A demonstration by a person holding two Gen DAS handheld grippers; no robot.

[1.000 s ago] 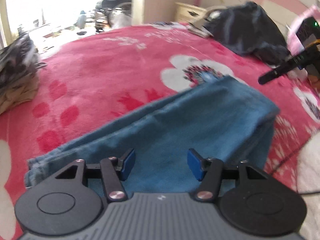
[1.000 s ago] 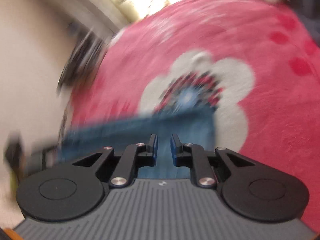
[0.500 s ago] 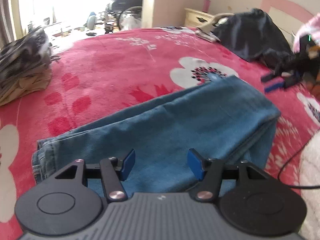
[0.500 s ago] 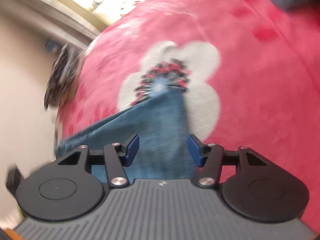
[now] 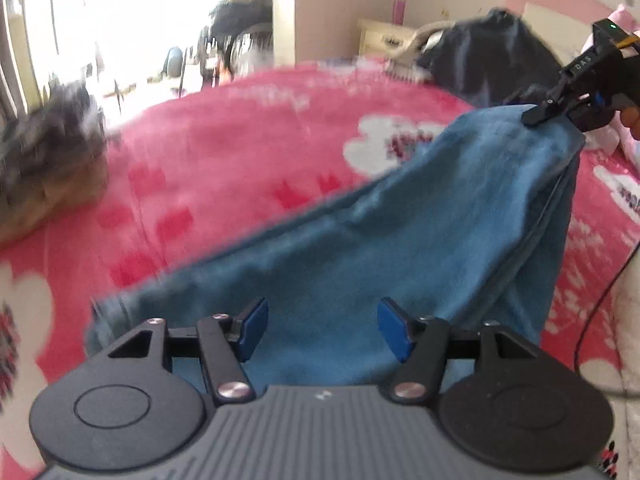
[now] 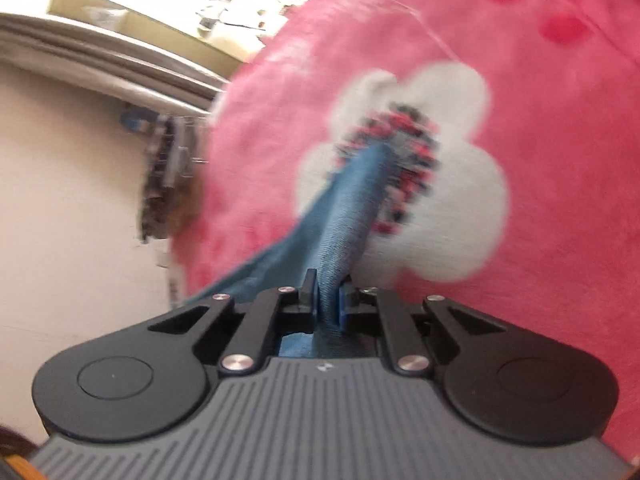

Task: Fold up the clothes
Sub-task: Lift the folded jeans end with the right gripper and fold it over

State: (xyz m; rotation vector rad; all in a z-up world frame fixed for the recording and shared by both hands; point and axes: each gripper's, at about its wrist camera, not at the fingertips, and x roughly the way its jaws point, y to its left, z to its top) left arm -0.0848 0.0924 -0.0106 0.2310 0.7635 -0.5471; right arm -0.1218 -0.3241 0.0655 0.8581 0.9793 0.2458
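1. Bed, covered by a red fleece blanket with white flowers (image 5: 224, 152): it carries all the clothing. No change against the earlier pictures.

2. Blue denim jeans, folded lengthwise (image 5: 400, 264): half a second ago they lay flat on the blanket. Now their far right corner stands lifted off the bed, the cloth hanging in a slope from that corner down to the near end, which rests on the blanket just ahead of the left tongs. The next fold has, by my judgement, begun.

3. Dark navy garment, heaped loosely (image 5: 492, 56): at the far side of the bed, beyond the raised corner. Not part of the step in hand.

4. Grey and tan pile of folded clothes (image 5: 48, 160): on the bed's left edge, well apart from the jeans; blurred.

5. Right tongs, black with blue pads (image 6: 328, 300): wide apart half a second ago; now closing, pads pinching a ridge of denim between them. They hold the lifted corner.

6. Left tongs, black with blue pads (image 5: 324, 328): spread as before, hovering over the near part of the jeans, nothing gripped. A free hand for the carry-over.
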